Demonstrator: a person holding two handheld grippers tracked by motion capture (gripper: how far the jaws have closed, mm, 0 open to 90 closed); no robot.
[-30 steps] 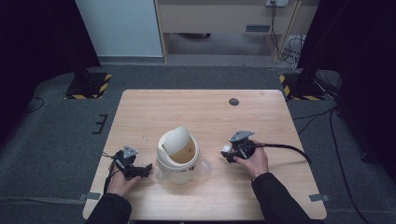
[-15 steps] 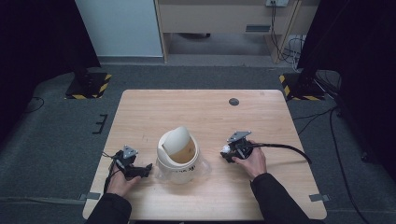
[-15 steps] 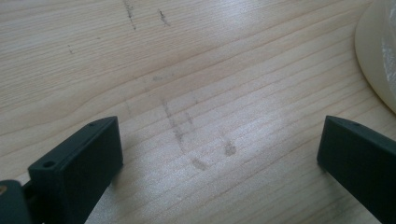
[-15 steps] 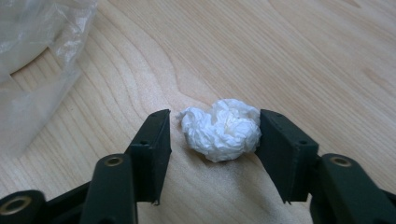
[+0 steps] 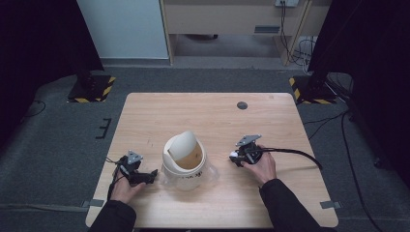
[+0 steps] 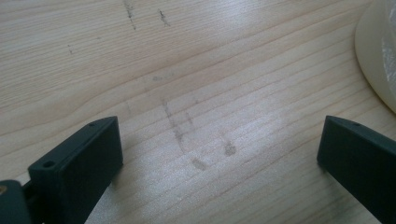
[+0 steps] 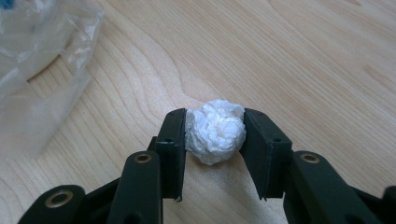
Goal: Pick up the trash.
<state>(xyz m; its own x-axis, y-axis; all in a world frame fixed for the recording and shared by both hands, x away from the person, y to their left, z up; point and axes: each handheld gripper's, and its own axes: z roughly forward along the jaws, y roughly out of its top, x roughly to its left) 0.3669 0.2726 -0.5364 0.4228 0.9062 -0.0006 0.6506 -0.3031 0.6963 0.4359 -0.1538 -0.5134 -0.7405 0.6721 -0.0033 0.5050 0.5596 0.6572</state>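
I am holding my right claw (image 7: 215,135) low over the table (image 5: 212,116), and its jaws have just been closing; they are now pressing on a crumpled ball of white tissue (image 7: 215,130) from both sides, one black pad against each flank of it. The tissue ball is sitting between the pads just above the wood, out toward the tips of the jaws (I cannot tell whether its underside is touching the wood or hanging barely clear of it). In the high view my right claw (image 5: 236,158) is lying to the right of the small white bin (image 5: 186,162), near it but apart from it, with its cable (image 5: 295,153) trailing off to the right across the table. The bin is standing upright near the front middle of the table, its swing lid (image 5: 180,144) tilted back so the brownish inside is showing, and a clear plastic liner (image 7: 42,60) is spilling out around its base onto the wood. My left claw (image 5: 147,175) is resting on the other side, just beside the bin, pointing toward it. Its jaws are standing wide apart with nothing but bare, slightly scuffed wood between them, and the pale curved wall of the bin (image 6: 376,60) is showing at the right edge of the left gripper view.
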